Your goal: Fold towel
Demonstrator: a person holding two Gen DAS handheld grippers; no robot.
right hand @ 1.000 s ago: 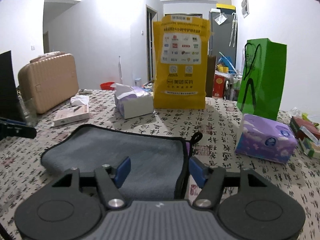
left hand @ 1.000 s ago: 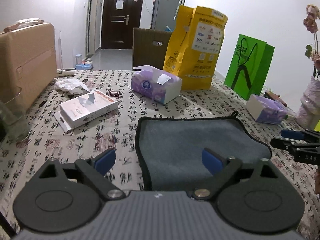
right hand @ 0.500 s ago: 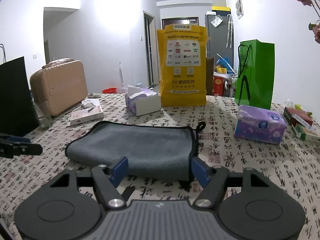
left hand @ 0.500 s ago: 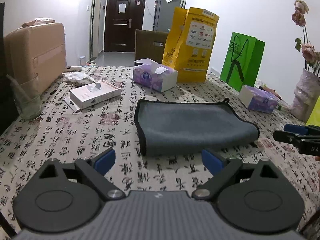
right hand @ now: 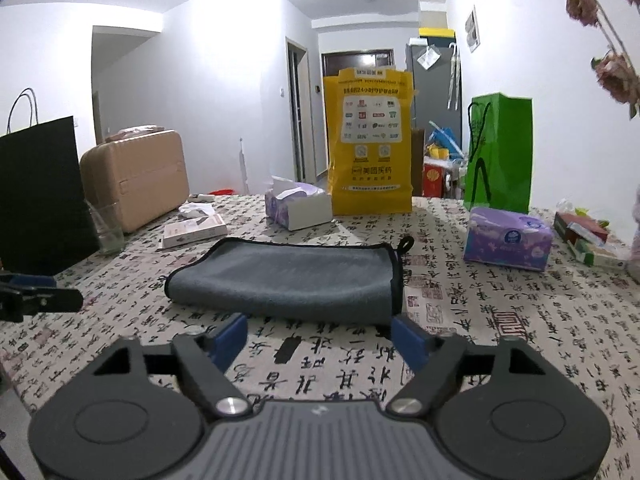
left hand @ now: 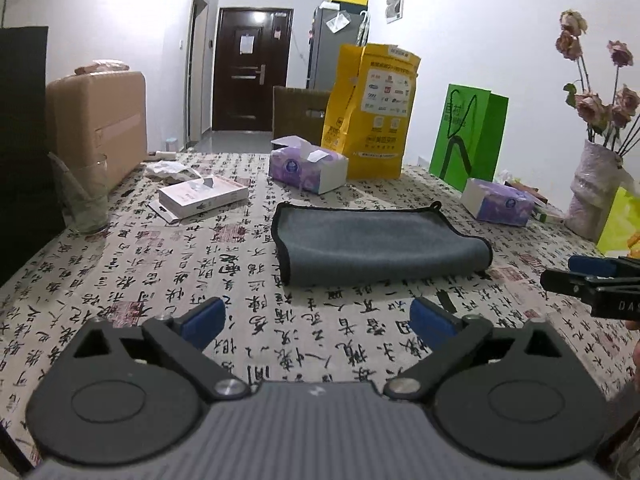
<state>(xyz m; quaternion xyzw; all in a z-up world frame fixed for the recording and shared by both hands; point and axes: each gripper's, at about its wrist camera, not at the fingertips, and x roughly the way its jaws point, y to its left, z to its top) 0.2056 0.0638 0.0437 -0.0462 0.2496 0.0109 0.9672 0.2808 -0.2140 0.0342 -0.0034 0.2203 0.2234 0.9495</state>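
A grey towel [left hand: 376, 246] with black trim lies folded flat on the patterned tablecloth; it also shows in the right wrist view [right hand: 288, 278]. My left gripper [left hand: 318, 322] is open and empty, held back from the towel's near edge. My right gripper [right hand: 320, 338] is open and empty, just short of the towel's near edge. The right gripper's fingers [left hand: 588, 276] show at the right of the left wrist view. The left gripper's fingers [right hand: 36, 298] show at the left of the right wrist view.
Behind the towel stand a yellow bag [left hand: 370, 114], a green bag [left hand: 466, 140], two purple tissue boxes [left hand: 306, 164] [left hand: 498, 206], a white box [left hand: 202, 196], a glass [left hand: 82, 196], a tan suitcase [left hand: 98, 128] and a flower vase [left hand: 592, 192].
Both grippers have pulled back and up from the towel, which now lies farther ahead. The towel lies unmoved and both grippers stayed open.
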